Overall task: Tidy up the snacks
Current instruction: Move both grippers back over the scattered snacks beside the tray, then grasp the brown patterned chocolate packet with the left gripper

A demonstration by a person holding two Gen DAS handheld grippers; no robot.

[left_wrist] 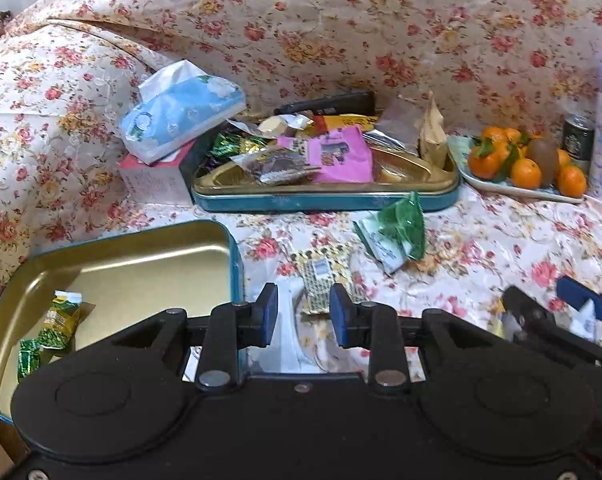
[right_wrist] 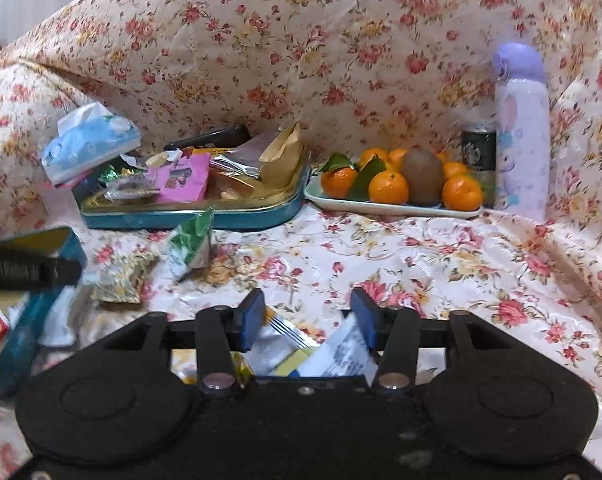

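Note:
A teal tin with a gold inside point(left_wrist: 113, 264) sits at the left and holds two small green-yellow snack packets point(left_wrist: 59, 320). A second teal tin point(left_wrist: 325, 196) at the back is heaped with mixed snacks, among them a pink packet point(left_wrist: 341, 156). A green-white packet point(left_wrist: 397, 232) and a yellow patterned packet point(left_wrist: 325, 276) lie loose on the floral cloth. My left gripper point(left_wrist: 304, 312) is open, just before the patterned packet. My right gripper point(right_wrist: 307, 318) is open over white and yellow packets point(right_wrist: 333, 350) lying under it.
A blue tissue pack point(left_wrist: 181, 112) rests on a pink box point(left_wrist: 157, 176) at the back left. A plate of oranges and a kiwi point(right_wrist: 397, 184), a dark can point(right_wrist: 479, 152) and a lilac bottle point(right_wrist: 523, 132) stand at the back right. Floral cloth rises behind.

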